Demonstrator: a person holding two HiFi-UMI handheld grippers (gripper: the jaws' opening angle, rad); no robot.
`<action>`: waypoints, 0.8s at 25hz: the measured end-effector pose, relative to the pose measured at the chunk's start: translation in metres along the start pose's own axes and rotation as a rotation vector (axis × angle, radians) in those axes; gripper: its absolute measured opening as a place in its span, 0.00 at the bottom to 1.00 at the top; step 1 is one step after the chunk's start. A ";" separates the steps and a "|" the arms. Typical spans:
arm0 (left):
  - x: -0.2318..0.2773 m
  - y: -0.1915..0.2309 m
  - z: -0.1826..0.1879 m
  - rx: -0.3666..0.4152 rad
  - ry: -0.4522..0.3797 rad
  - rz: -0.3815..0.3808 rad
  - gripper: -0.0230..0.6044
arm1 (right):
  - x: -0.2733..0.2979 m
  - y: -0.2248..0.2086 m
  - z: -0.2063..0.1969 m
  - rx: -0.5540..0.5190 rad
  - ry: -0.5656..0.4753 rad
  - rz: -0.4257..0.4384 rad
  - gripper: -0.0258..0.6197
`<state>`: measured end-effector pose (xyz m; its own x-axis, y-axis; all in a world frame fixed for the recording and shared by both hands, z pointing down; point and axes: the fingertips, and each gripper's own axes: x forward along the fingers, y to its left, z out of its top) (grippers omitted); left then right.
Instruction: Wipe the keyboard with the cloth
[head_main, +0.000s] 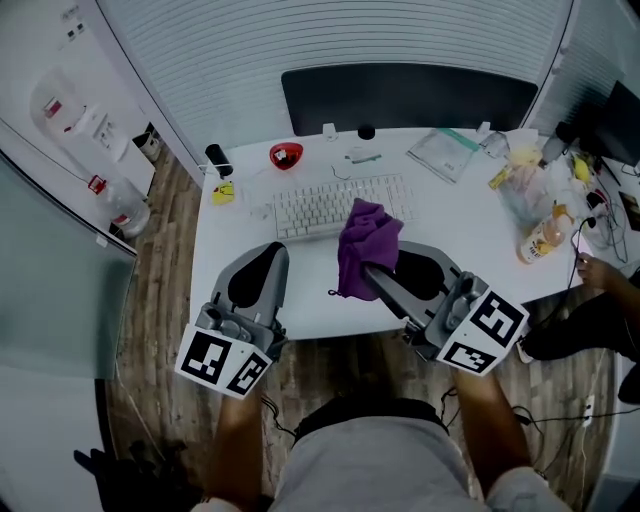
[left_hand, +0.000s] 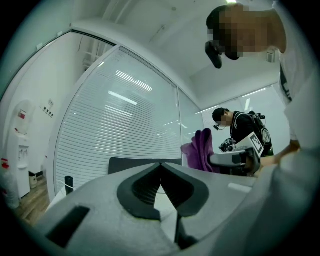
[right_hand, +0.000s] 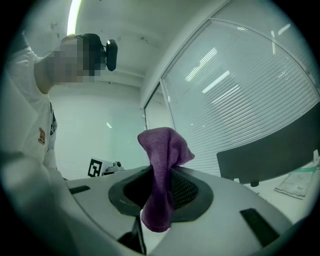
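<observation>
I hold the purple cloth (head_main: 366, 240) above the bench (head_main: 300, 302), by the white keyboard (head_main: 322, 207), my right gripper (head_main: 378, 278) with jaws clamped on it; my left gripper (head_main: 266, 257) hangs empty, jaws together.

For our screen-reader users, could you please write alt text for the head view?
From above: the right gripper holds a purple cloth in its jaws by a white keyboard on a white desk. The left gripper, beside it, is shut and empty.
</observation>
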<state>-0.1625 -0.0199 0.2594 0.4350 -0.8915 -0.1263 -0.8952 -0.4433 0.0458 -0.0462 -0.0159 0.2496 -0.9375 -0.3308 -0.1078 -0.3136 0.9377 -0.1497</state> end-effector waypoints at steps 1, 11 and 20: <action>0.001 0.007 -0.001 0.001 0.002 -0.001 0.06 | 0.005 -0.003 -0.001 -0.002 0.004 -0.005 0.17; 0.016 0.046 -0.013 -0.015 0.033 0.000 0.06 | 0.037 -0.025 -0.011 -0.033 0.062 -0.027 0.17; 0.033 0.065 -0.039 -0.024 0.109 0.041 0.06 | 0.055 -0.052 -0.021 -0.015 0.083 -0.010 0.17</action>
<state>-0.2022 -0.0819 0.2970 0.4070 -0.9133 -0.0153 -0.9106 -0.4070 0.0722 -0.0846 -0.0806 0.2718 -0.9436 -0.3303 -0.0242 -0.3242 0.9362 -0.1359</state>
